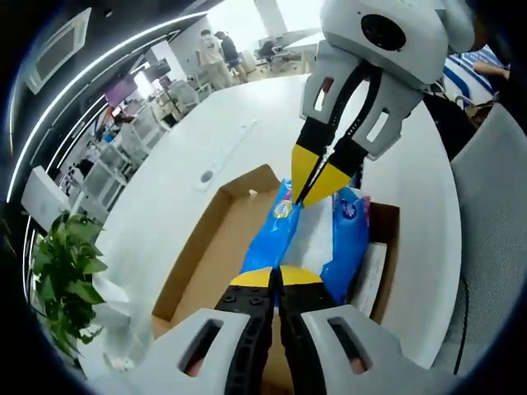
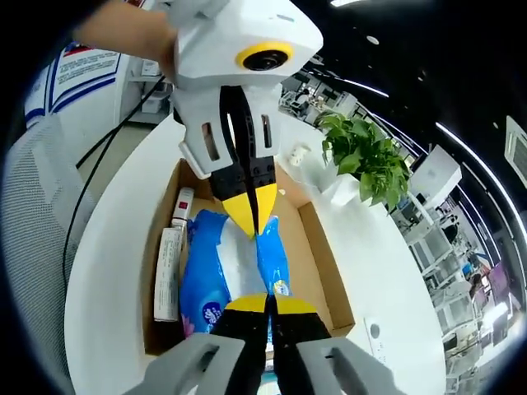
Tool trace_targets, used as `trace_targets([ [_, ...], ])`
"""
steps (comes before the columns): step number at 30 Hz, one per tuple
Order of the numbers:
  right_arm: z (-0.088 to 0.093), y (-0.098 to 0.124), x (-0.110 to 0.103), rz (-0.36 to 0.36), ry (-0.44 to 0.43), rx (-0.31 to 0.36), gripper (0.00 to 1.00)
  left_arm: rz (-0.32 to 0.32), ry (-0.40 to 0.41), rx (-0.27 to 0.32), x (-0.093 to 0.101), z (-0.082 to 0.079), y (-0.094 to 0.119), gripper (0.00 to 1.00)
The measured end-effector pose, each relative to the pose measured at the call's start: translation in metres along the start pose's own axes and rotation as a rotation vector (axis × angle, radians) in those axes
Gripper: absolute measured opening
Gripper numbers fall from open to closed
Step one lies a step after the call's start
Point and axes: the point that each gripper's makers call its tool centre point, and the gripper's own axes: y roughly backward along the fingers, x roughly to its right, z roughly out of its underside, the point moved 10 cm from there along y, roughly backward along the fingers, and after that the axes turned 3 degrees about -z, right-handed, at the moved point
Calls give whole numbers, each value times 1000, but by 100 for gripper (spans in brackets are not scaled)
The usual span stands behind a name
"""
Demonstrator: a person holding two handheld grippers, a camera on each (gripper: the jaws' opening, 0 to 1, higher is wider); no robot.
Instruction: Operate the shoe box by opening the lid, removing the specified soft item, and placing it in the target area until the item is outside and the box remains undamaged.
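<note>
An open brown cardboard shoe box point(image 1: 196, 240) point(image 2: 319, 247) rests on a white table, with no lid seen over it. Stretched along the box is a soft blue and white pack point(image 1: 317, 234) point(image 2: 222, 276). My left gripper point(image 1: 277, 276) point(image 2: 252, 216) is shut on one end of the pack. My right gripper point(image 1: 317, 179) point(image 2: 270, 303) is shut on the opposite end. The two grippers face each other across the pack. I cannot tell whether the pack still touches the box floor.
A white carton with red print point(image 2: 169, 263) point(image 1: 372, 265) lies along one box wall. The round white table point(image 1: 198, 148) point(image 2: 107, 271) carries a long white device point(image 1: 224, 155). A potted plant point(image 1: 70, 263) point(image 2: 366, 160) and a grey chair point(image 1: 494, 230) point(image 2: 33, 214) flank it. People stand far off point(image 1: 212, 51).
</note>
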Motion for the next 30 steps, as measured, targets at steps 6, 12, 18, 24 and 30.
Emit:
trace_targets([
  [6,-1,9,2,9,-13,5,0,-4,-8,-4,-1,-11,4,0],
  [12,2,17,4,12,-22,1,0,-7,-11,-10,0,-22,5,0],
  [18,4,25,6,18,-33,4,0,-10,-13,-8,0,-30,6,0],
  [24,7,42,15,53,-60,12,0,17,-20,0,8,-42,5,0],
  [30,20,60,15,78,-71,-5,0,37,-41,13,15,-61,-2,0],
])
